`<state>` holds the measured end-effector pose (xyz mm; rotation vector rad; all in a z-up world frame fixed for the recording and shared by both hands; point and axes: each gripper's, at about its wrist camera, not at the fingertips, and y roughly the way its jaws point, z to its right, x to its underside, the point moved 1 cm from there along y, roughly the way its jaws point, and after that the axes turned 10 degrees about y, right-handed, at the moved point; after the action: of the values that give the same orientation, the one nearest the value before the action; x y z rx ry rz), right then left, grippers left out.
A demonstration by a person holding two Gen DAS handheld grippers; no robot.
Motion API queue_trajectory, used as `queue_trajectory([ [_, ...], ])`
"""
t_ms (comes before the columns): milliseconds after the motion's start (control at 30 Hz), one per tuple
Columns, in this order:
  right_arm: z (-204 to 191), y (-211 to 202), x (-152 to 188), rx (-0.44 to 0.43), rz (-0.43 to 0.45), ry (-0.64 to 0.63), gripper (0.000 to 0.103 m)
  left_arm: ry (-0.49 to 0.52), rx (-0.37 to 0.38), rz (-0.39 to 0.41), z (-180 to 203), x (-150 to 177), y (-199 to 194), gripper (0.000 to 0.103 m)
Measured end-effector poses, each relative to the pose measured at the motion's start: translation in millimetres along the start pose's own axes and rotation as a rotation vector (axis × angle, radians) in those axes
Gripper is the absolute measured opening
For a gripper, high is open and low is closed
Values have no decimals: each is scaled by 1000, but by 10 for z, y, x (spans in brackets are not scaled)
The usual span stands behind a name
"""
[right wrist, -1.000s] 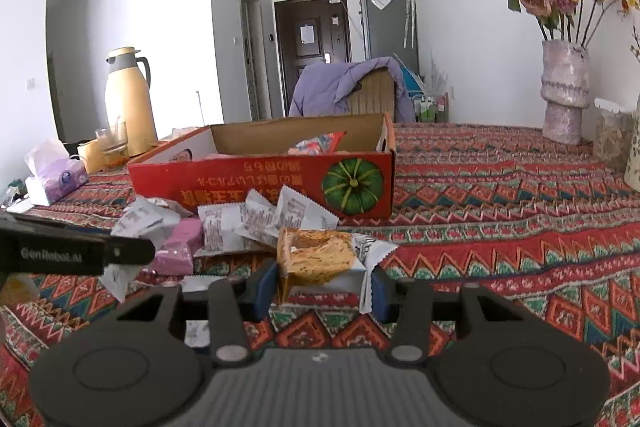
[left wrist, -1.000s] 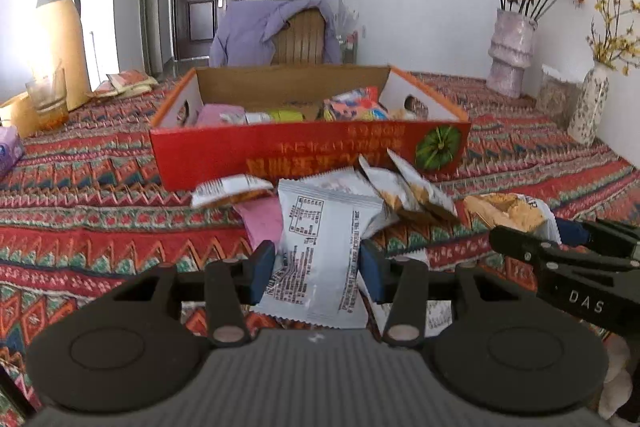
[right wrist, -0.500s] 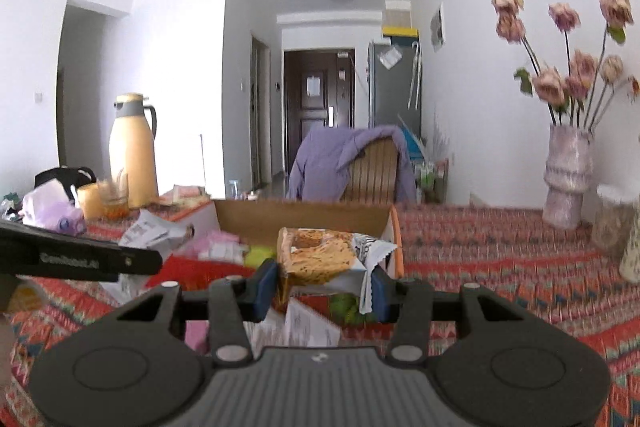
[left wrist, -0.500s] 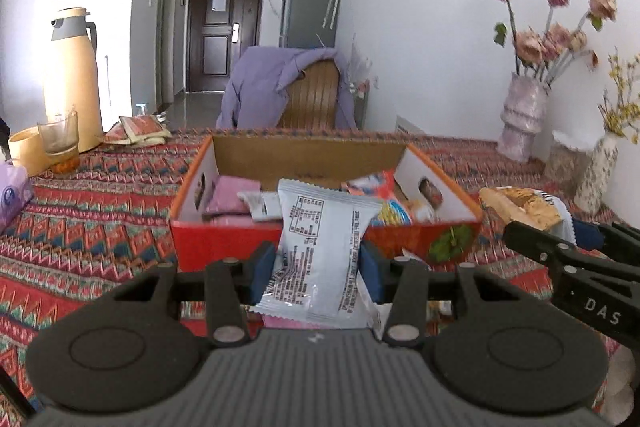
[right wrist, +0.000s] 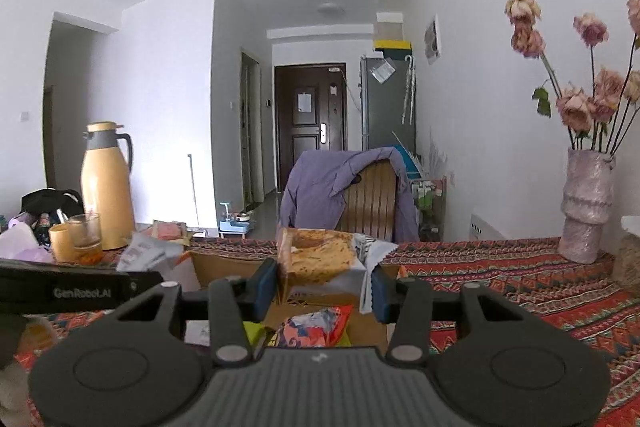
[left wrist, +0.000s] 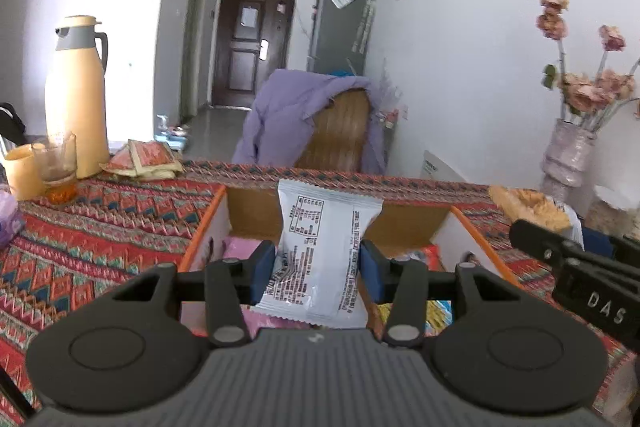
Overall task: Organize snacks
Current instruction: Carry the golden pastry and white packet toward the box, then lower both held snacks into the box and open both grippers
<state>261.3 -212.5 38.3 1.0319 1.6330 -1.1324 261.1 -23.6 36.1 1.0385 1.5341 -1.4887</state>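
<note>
Table: patterned red cloth [left wrist: 100, 227].
Box: open cardboard box [left wrist: 248, 211] holding snacks, under both grippers.
Left gripper [left wrist: 318, 267]: clamped on a white snack packet [left wrist: 320, 255], upright over the box.
Right gripper [right wrist: 324, 285]: clamped on a cake packet [right wrist: 320, 259] above the box.

I see a table covered in a red, zigzag-patterned woven cloth [left wrist: 100, 227]. On it, in the middle, sits an open cardboard box with orange-edged walls [left wrist: 208, 223]. Far left stand a tall cream thermos jug with a grey handle [left wrist: 76, 95], a clear drinking glass [left wrist: 56, 163] beside a short yellow cup [left wrist: 20, 171], and some flat red sachets [left wrist: 146, 161]. Far right stands a pale pink ribbed vase of dried roses [right wrist: 586, 203].
</note>
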Motion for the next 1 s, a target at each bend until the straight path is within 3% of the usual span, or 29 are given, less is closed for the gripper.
queue_trajectory([
  [133,79,287,166,27,8,23,46,10,-72,34,-56,47,208,47],
  [433,188,490,386,14,-64,50,49,0,-18,-40,-159,263,529,51],
  [467,187,487,404,16,-66,47,49,-10,-20,-42,-181,282,527,63],
  [500,188,484,418,17,-68,45,53,-26,-26,-47,-210,300,523,86],
  [567,199,488,424,13,-76,48,78,-60,-52,-28,-275,327,478,103],
  [633,197,469,442,28,-69,43,93,-67,-57,-8,-300,320,425,103],
  [733,204,442,451,33,-60,51,103,-64,-62,2,-293,323,403,103],
  [1000,201,457,476,55,-50,22,103,-22,-90,10,-214,303,362,103],
])
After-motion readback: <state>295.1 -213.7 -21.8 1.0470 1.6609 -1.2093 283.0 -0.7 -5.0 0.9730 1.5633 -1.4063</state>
